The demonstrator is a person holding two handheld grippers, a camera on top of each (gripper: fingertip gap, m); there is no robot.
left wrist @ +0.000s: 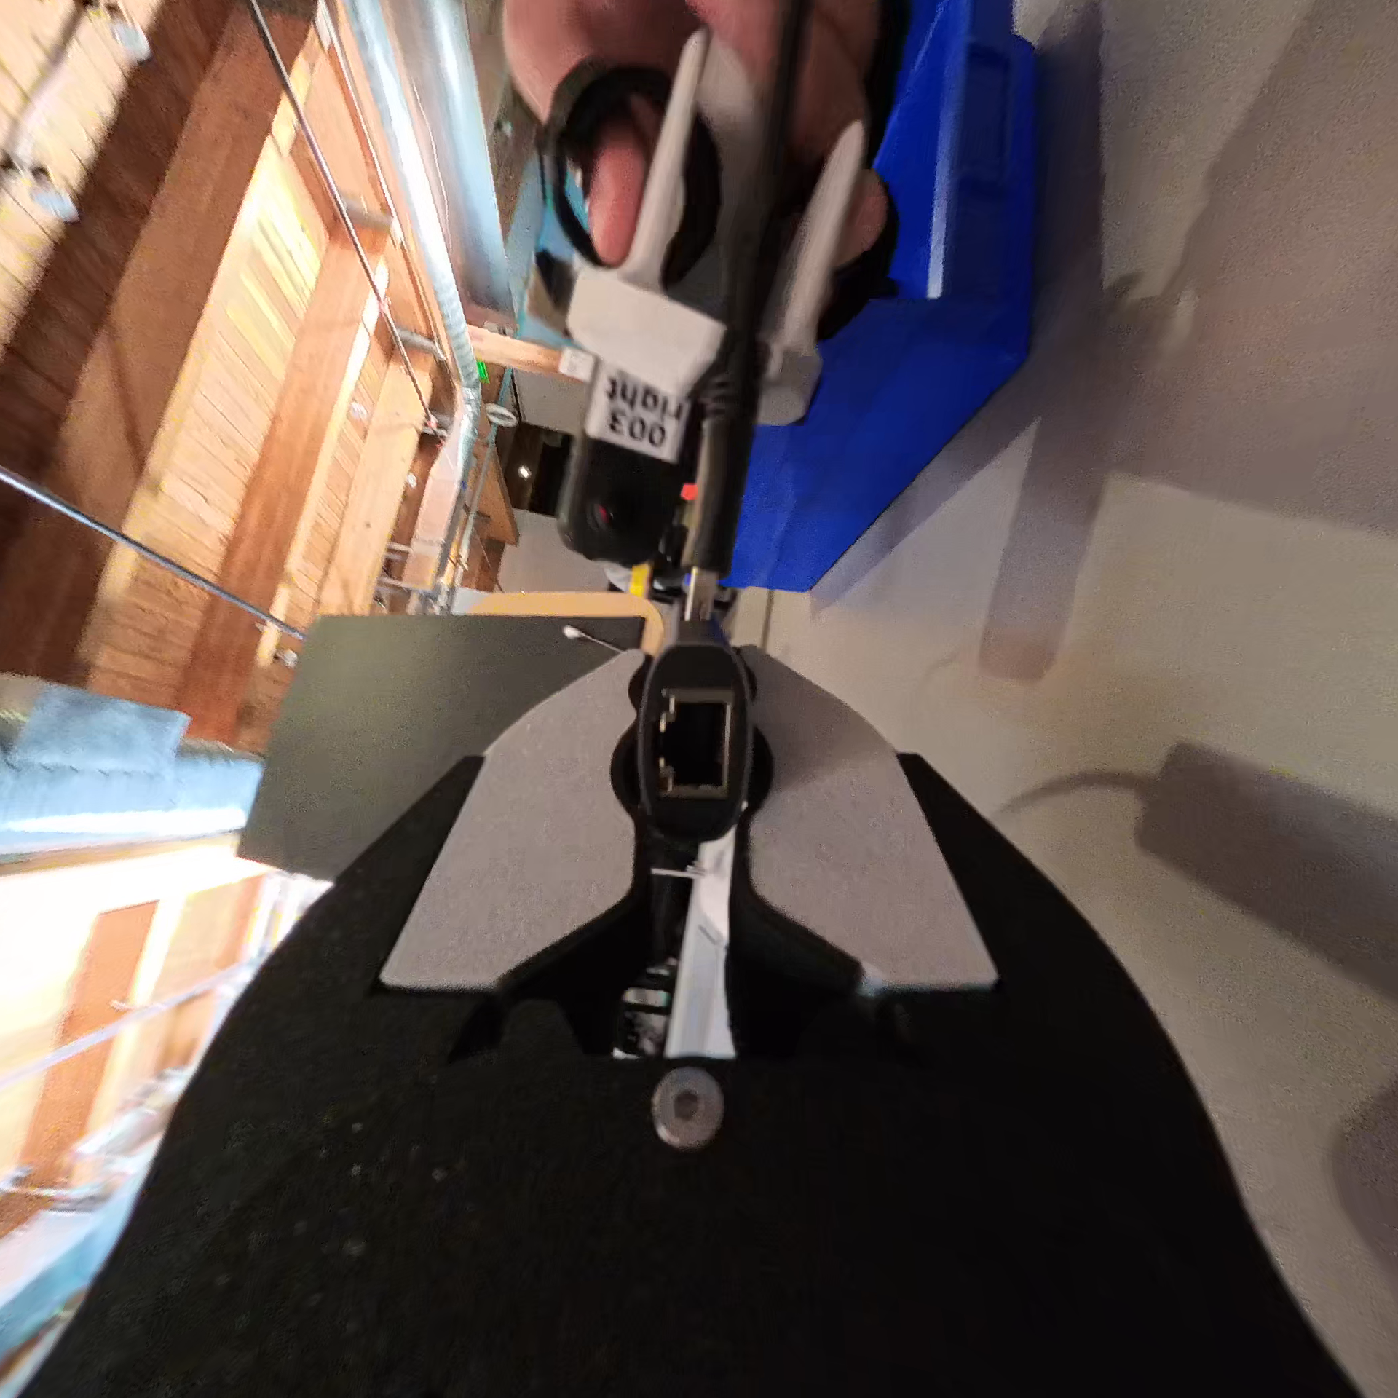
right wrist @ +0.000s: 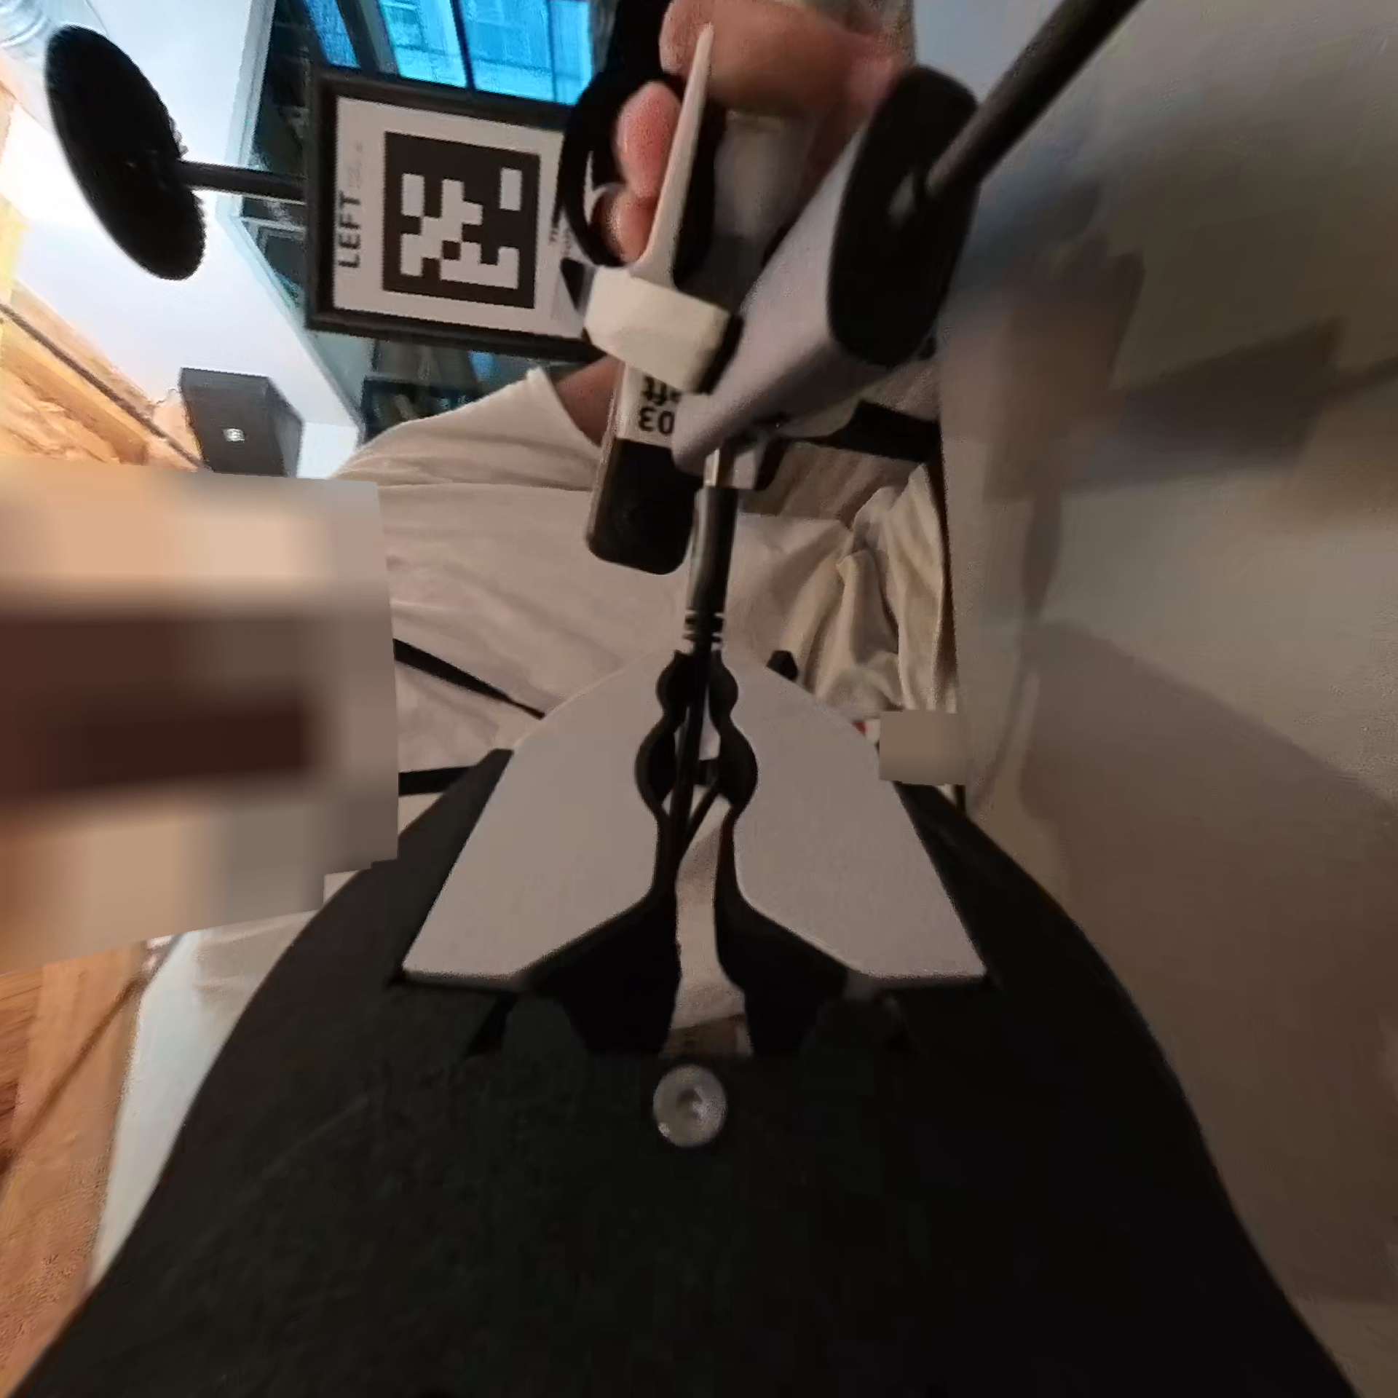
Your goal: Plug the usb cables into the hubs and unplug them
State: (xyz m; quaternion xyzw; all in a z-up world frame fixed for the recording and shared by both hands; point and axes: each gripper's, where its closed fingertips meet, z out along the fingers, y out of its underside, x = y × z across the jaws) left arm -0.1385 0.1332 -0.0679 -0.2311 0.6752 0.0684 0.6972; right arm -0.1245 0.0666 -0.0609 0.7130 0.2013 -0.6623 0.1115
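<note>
In the left wrist view my left gripper (left wrist: 692,669) is shut on a black hub (left wrist: 692,756), whose square network port faces the camera. A black USB plug (left wrist: 711,484) comes in from the far side, and its bare metal tip (left wrist: 696,598) meets the hub's far end. In the right wrist view my right gripper (right wrist: 696,681) is shut on the thin black USB cable (right wrist: 685,764) just behind the plug (right wrist: 707,560). The plug's silver end (right wrist: 725,476) reaches the tip of the left tool. How deep the plug sits is not visible.
A blue bin (left wrist: 908,416) stands on the white table (left wrist: 1172,605) beyond the hub. A dark, blurred hub with a cable (left wrist: 1271,832) lies on the table at the right. A person in a white shirt (right wrist: 529,567) and a framed marker board (right wrist: 446,212) are behind.
</note>
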